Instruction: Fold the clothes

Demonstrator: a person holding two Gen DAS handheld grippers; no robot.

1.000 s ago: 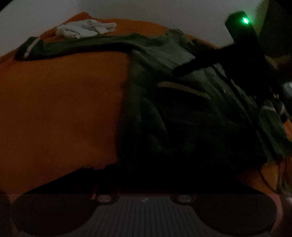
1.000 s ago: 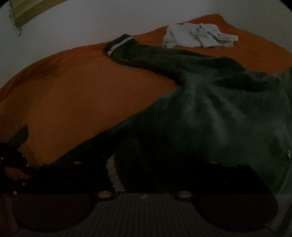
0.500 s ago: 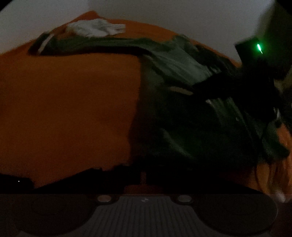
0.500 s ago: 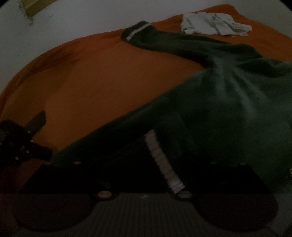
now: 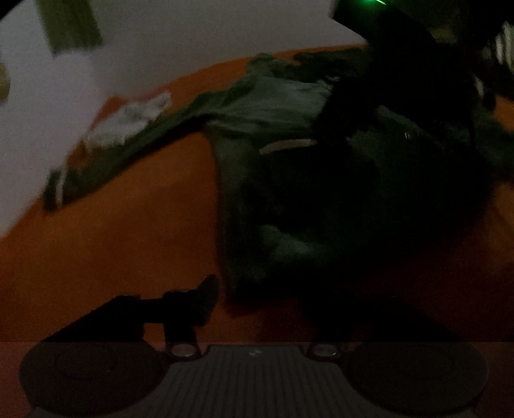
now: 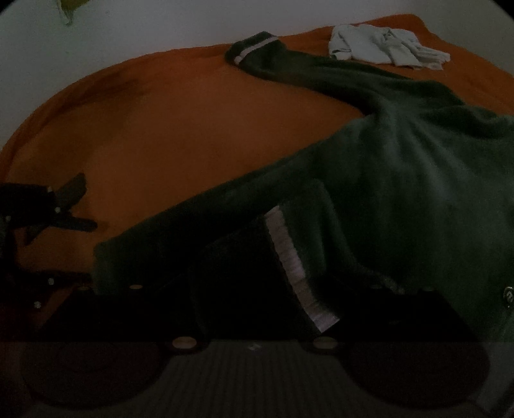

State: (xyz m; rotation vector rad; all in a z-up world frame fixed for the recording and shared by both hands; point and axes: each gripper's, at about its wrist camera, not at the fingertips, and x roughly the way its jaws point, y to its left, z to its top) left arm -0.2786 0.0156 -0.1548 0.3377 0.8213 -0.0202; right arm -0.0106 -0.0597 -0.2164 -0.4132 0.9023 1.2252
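A dark green sweater [image 6: 417,177] lies spread on the orange bed [image 6: 192,128], also in the left wrist view as the sweater [image 5: 289,106]. One sleeve stretches to the far side and ends in a striped cuff [image 6: 253,48]. The other sleeve is folded over the body, its white-striped cuff [image 6: 295,267] draped over my right gripper [image 6: 257,289], which looks shut on that sleeve with its fingertips hidden under cloth. The right gripper [image 5: 324,128] shows as a dark shape over the sweater. My left gripper [image 5: 257,292] is opening just off the sweater's hem, with nothing between its jaws; the left gripper [image 6: 86,204] is over bare sheet.
A crumpled white garment [image 6: 385,46] lies at the far edge of the bed. A pale wall rises behind the bed, with a yellow-green hanging [image 5: 67,29] on it. Bare orange sheet spreads left of the sweater. The light is very dim.
The left gripper let go of the sweater's hem, opened, rolled and drew back onto bare sheet. The right gripper carried the sleeve across the body, then stayed still.
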